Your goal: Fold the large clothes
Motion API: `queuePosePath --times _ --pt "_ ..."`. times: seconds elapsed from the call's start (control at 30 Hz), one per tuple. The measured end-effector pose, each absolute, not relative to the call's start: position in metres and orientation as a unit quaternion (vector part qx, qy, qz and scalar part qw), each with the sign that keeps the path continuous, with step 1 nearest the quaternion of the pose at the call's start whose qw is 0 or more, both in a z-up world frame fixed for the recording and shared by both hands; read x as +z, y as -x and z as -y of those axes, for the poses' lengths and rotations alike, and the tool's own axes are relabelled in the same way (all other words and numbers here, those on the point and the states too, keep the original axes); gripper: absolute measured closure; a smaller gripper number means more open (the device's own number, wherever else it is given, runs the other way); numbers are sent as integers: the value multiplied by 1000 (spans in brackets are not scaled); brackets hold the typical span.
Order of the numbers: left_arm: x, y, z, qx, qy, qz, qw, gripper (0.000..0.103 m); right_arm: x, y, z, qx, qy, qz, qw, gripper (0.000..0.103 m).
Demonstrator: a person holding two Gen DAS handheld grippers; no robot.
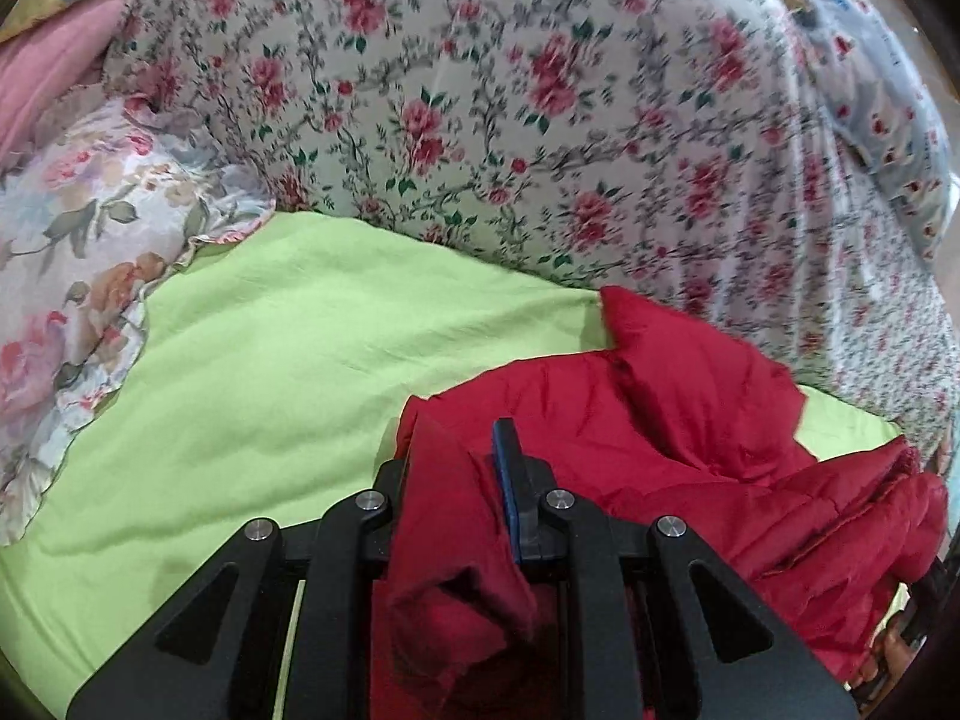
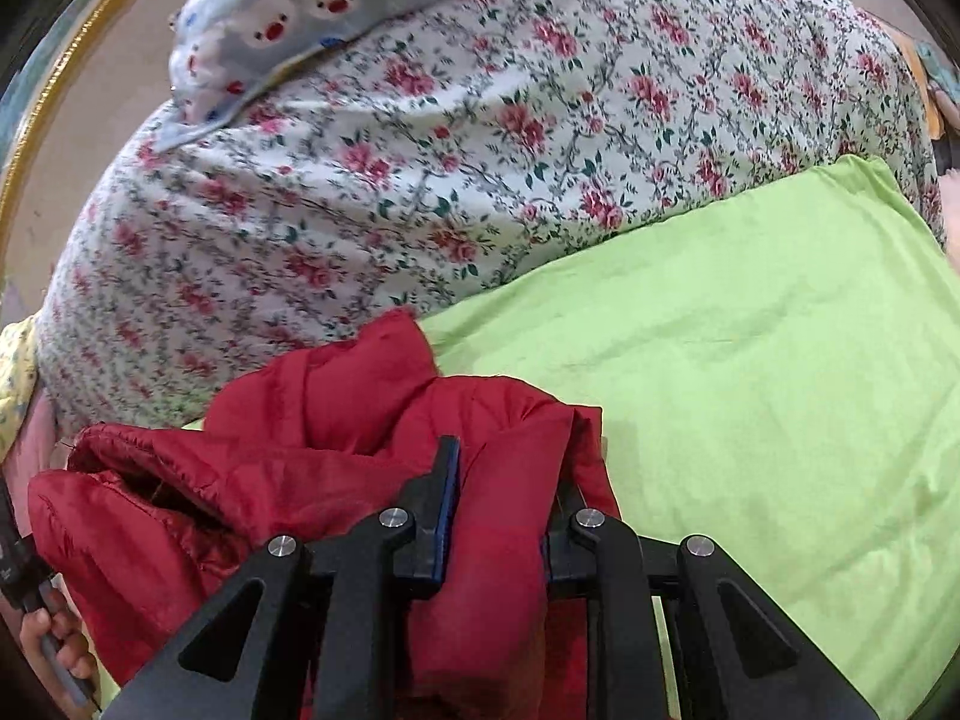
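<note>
A red puffy jacket (image 1: 690,420) is bunched over the green sheet (image 1: 270,360). It also shows in the right wrist view (image 2: 336,420) over the same sheet (image 2: 750,390). My left gripper (image 1: 459,468) is shut on a fold of the jacket; red cloth fills the gap and hides the left finger. My right gripper (image 2: 510,480) is shut on another fold of the jacket, with its right finger hidden by cloth. The jacket hangs slack between the two grippers.
A floral quilt (image 1: 510,120) is heaped behind the sheet, also in the right wrist view (image 2: 420,180). A floral pillow (image 1: 78,270) lies at left. A blue bear-print cloth (image 2: 336,6) lies on the quilt. A hand (image 2: 54,642) shows at lower left.
</note>
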State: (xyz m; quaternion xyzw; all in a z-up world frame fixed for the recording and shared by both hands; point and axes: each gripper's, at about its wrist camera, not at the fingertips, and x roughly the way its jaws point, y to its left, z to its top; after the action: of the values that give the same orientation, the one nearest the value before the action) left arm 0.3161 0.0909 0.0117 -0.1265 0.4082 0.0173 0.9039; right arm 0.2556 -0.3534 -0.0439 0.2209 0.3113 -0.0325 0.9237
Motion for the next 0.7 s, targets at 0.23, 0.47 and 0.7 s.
queuePosePath --times 0.23,0.47,0.7 --pt "-12 -362 -82 79 91 -413 903 73 -61 -291 351 -51 -201 -327 922 83" --pt "-41 -391 -106 117 147 -445 876 72 -85 -319 348 -69 -201 -342 915 83" --pt "-15 -353 -110 79 173 -409 892 73 -91 -330 347 -75 -200 -347 913 83"
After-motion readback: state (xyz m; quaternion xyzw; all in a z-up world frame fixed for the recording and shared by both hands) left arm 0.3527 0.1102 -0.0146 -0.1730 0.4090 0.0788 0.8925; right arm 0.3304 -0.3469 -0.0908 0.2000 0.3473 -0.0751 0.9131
